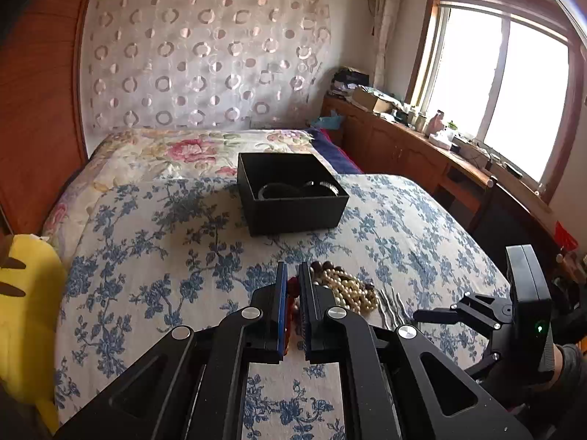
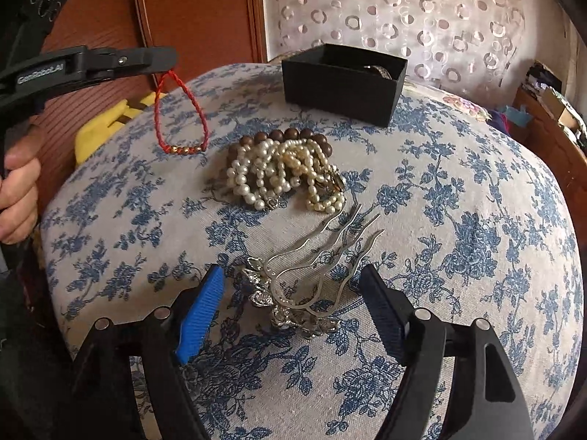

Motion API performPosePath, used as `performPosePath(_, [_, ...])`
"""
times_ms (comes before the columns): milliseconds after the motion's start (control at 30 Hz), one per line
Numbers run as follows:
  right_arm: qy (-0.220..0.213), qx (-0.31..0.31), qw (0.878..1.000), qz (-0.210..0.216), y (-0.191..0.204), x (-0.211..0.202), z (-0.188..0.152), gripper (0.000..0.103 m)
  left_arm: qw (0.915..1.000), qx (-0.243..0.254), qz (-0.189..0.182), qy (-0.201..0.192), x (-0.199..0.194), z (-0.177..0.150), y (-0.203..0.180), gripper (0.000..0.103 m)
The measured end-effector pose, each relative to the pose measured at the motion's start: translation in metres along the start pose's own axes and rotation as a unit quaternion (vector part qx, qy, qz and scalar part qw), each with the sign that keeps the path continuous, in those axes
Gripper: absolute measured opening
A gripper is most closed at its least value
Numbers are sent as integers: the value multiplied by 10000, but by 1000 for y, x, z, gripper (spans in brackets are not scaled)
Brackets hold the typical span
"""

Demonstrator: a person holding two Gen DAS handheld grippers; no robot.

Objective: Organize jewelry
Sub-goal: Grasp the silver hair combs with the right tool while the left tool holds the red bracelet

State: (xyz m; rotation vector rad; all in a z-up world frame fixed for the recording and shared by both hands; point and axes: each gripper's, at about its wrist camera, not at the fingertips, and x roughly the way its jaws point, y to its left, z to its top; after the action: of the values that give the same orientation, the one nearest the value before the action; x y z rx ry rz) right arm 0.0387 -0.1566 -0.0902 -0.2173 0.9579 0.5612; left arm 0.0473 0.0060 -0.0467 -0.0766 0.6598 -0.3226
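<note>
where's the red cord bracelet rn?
Right wrist view, upper left: the red cord bracelet dangles from the shut left gripper, off the bedspread, left of the pearl pile.

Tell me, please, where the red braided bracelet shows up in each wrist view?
Left wrist: red braided bracelet is low centre, a sliver pinched between the left gripper fingers.
Right wrist: upper left, dangling from that gripper.
Shared landmark: the black box on the bed.

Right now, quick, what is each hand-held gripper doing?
Left hand-held gripper: closed, pinching the red braided bracelet, which dangles above the bed.
Right hand-held gripper: open, holding nothing, jaws either side of the silver hair comb.
</note>
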Motion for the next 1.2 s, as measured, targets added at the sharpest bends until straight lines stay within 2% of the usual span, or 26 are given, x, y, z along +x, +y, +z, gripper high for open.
performPosePath(67, [-8, -40, 10000, -81, 1, 0, 0, 74, 10000, -11, -9, 31, 2, -2, 0, 5])
performPosePath(100, [-16, -75, 9998, -156, 1, 0, 0, 66, 10000, -22, -22, 53, 3, -3, 0, 5])
performPosePath(133, [-32, -110, 9997, -193, 1, 0, 0, 64, 10000, -24, -29, 71, 4, -4, 0, 6])
performPosePath(200, [-36, -95, 9999, -118, -1, -1, -1, 59, 9999, -7, -47, 123, 7, -6, -2, 6])
performPosePath(367, [-119, -45, 9999, -61, -6, -8, -1, 54, 9998, 53, -67, 199, 12, -7, -7, 6])
performPosePath(400, [-191, -56, 9998, -36, -7, -12, -1, 44, 9998, 62, -71, 202, 13, -7, -8, 6])
performPosePath(533, [-257, -19, 9996, -91, -10, -18, 3, 20, 9998, 87, -79, 172, 11, -4, -10, 6])
performPosePath(700, [-276, -66, 9996, -65, -12, -17, 3, 16, 9998, 109, -70, 155, 10, -2, -11, 6])
performPosePath(733, [-289, -112, 9995, -58, -11, -18, 4, 0, 9998, 105, -71, 155, 10, -2, -11, 6])
performPosePath(1033, [-371, -217, 9987, -261, -19, -26, 8, 0, 9997, 135, -116, 167, 11, -3, -16, 6])
performPosePath(1200, [-435, -286, 9986, -121, -18, -32, 5, 1, 9996, 149, -136, 183, 12, -4, -17, 6])
